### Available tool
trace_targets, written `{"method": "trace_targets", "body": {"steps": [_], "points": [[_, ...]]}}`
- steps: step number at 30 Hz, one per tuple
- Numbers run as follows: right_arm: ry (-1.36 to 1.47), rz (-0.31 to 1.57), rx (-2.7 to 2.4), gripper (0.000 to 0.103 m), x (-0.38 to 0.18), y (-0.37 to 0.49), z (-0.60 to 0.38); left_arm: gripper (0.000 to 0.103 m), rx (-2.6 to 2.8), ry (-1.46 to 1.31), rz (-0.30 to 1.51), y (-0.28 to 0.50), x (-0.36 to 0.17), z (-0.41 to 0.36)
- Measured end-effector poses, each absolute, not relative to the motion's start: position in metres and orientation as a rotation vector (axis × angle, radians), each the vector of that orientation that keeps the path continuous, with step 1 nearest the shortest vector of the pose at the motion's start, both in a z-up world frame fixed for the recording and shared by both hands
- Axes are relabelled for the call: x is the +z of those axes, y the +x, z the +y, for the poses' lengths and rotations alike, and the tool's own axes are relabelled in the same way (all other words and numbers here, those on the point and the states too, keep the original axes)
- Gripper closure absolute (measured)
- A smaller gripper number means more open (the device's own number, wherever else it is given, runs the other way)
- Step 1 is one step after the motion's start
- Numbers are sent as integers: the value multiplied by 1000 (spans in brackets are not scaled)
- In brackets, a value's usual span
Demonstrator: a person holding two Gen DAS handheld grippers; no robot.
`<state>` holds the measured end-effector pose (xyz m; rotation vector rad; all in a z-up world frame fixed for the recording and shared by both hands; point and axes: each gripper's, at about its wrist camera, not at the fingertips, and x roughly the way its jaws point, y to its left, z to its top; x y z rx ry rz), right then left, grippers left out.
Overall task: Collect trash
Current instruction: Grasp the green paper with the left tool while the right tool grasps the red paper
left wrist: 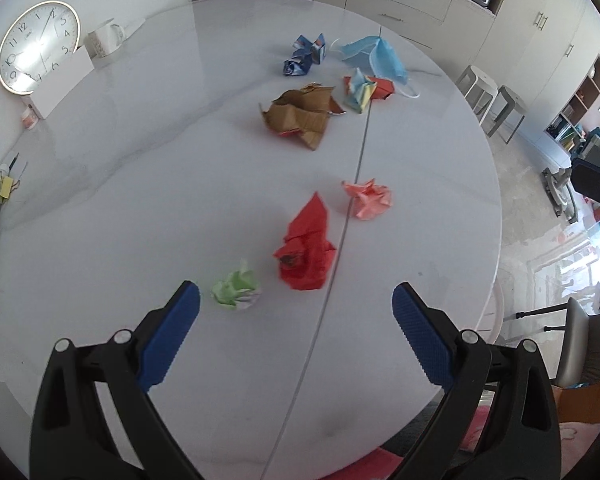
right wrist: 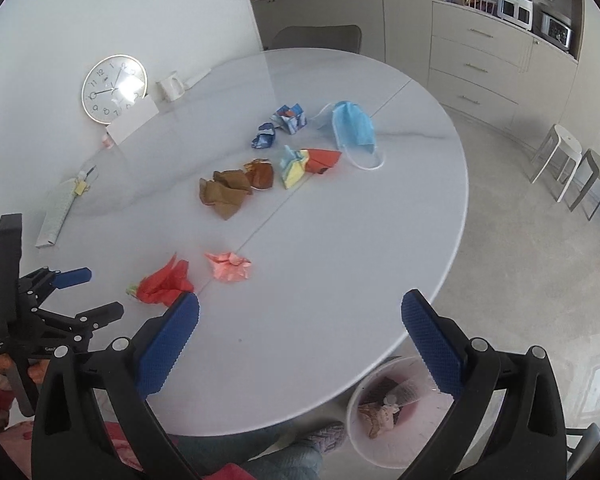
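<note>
L gripper [left wrist: 296, 300]: jaws released, empty.
R gripper [right wrist: 300, 312]: released, empty.
Risk: green wad [left wrist: 237, 290] light; pad nudge could skid it off table [left wrist: 140, 184].

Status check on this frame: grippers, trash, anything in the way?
Left gripper open, empty, over table. Right gripper open, empty. Nearest trash: green wad, red paper. Nothing blocking.
</note>
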<state>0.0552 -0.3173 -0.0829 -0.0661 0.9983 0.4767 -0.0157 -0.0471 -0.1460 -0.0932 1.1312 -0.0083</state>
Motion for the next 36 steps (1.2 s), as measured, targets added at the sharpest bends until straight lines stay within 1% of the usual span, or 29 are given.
{"method": "trace_targets", "body": {"steps": [3, 5, 9, 12, 14, 15, 17, 18, 19, 22, 28, 36], "points": [[-46, 1013, 499, 2, -93, 55, -287, 14, -23, -92, 1158, -12, -166, -21], [-48, 1028, 502, 2, -99, 55, -272, 20, -37, -97, 1185, -8, -179, -11], [-68, 1054, 500, 2, -107, 53, -248, 25, -65, -122, 1227, -1, -199, -3], [-78, 1076, 508, 2, -112, 52, -240, 31, -87, -115, 1236, 4, -210, -5], [-97, 1089, 508, 2, -116, 51, -236, 41, -96, -127, 1249, 9, -217, -6], [-103, 1093, 510, 2, -118, 51, -234, 42, -97, -137, 1255, 10, -220, -5], [-107, 1107, 515, 2, -121, 51, -232, 52, -92, -152, 1269, 13, -227, -5], [-106, 1114, 518, 2, -122, 52, -231, 53, -88, -149, 1250, 13, -225, -6], [-106, 1121, 525, 2, -123, 52, -229, 58, -98, -155, 1256, 14, -226, -7], [-122, 1125, 548, 2, -126, 51, -223, 62, -99, -179, 1255, 15, -226, -5], [-132, 1161, 636, 2, -142, 50, -195, 65, -34, -235, 1244, 9, -216, 4], [-264, 1203, 749, 2, -168, 46, -130, 65, 123, -243, 1176, -22, -183, 28]]}}
